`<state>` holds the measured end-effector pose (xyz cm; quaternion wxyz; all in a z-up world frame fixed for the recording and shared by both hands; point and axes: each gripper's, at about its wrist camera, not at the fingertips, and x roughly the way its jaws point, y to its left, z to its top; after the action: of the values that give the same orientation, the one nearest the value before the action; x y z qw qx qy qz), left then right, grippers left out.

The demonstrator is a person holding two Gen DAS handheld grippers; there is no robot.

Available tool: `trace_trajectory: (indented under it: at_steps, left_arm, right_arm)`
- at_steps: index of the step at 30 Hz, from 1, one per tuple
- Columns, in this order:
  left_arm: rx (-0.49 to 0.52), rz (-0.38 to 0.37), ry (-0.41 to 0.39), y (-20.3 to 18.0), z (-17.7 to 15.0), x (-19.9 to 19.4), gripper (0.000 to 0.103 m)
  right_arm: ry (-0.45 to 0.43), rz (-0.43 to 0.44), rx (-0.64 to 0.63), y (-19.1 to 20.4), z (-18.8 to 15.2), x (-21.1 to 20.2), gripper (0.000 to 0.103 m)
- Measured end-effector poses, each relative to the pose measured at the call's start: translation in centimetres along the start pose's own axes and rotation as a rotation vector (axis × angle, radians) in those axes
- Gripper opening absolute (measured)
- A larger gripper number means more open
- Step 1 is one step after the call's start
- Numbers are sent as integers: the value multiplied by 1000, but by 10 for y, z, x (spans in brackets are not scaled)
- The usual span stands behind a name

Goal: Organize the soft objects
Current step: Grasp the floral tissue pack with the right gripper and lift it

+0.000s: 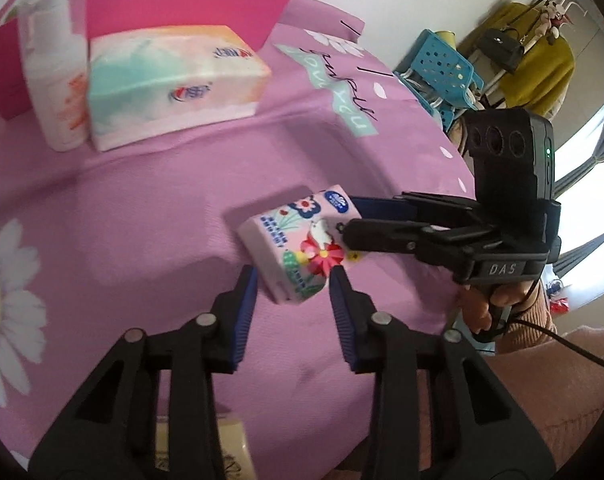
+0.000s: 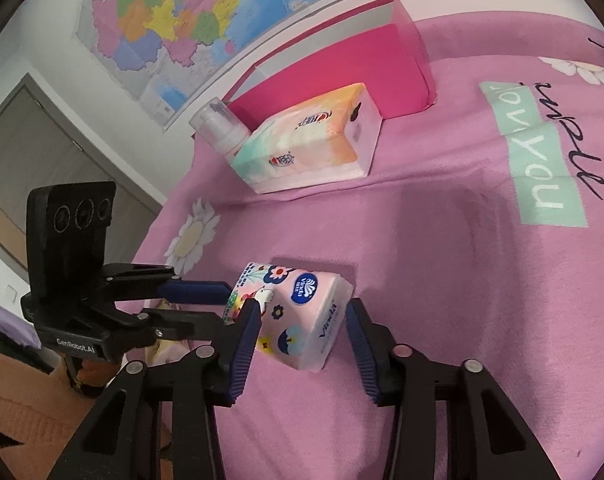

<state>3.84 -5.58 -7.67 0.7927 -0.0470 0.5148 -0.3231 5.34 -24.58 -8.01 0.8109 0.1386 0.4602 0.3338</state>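
Two views, starting from the left wrist. Seen low in the middle: left gripper, clenched on the near corner of a small floral-printed pink tissue pack. Held tilted, just clear of the pink daisy-printed bedspread, about midway across the bed. Reaching in from the right: right gripper, one finger over the pack's top face, the blue pad of the other behind it, with a hand on its grip. Toward the bed's far left corner: large pastel soft tissue pack lying flat, touching a white pump bottle on its left, both in front of an open pink cardboard box.

From the right wrist. Small pack between the right gripper's two pads: left pad against it, right pad right at its side, pressing or not impossible to tell. Left gripper entering from the left, pinching the pack's left end. Large pack, bottle and box near the bed's far edge, under a coloured wall map.
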Motion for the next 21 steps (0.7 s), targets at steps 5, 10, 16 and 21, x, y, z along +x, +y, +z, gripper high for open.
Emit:
trace_trajectory:
  at_steps: [5, 10, 16, 21]
  left_arm:
    - [-4, -2, -3, -1, 2, 3, 31]
    - [0, 1, -13, -3, 2, -1, 31]
    - [11, 17, -49, -4, 6, -12, 31]
    - [19, 29, -84, -5, 13, -22, 31]
  right_arm:
    - [10, -12, -10, 2, -1, 2, 36]
    - [7, -21, -15, 6, 0, 0, 35]
    - [-21, -30, -54, 18, 9, -7, 35]
    - [-47, -32, -81, 25, 20, -12, 35]
